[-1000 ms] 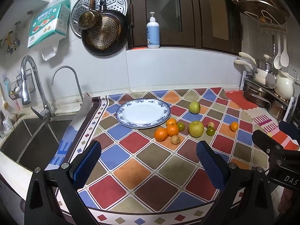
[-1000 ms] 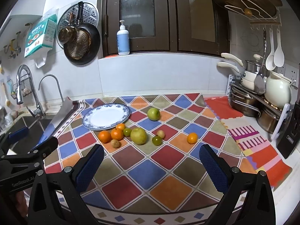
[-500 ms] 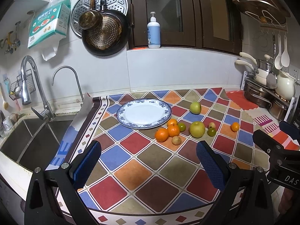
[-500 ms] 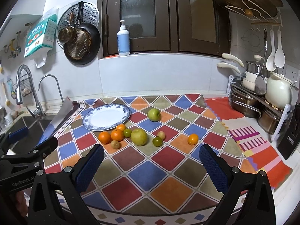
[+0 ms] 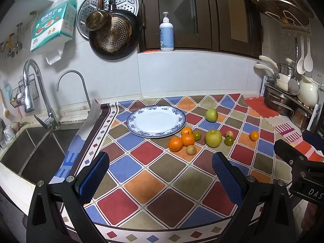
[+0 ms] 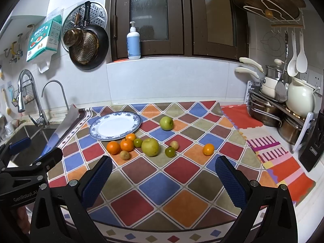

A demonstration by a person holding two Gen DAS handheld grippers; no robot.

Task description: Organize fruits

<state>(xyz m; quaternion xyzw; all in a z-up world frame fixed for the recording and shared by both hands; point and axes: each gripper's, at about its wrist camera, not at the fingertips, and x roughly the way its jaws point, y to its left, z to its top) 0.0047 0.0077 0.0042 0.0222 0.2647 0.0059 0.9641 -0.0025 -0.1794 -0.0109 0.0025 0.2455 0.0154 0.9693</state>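
Fruit sits loose mid-frame on the checked mat, just right of the empty plate [image 5: 156, 120]. We hold the left gripper [image 5: 161, 174] and right gripper [image 6: 163, 175] spread wide, nothing in either. Nearest orange [image 6: 113, 147] looks firm, round, probably rolls; we'd pinch across its middle.

10 loose fruits [image 6: 149, 147] lie beside the empty plate [image 6: 115, 126].
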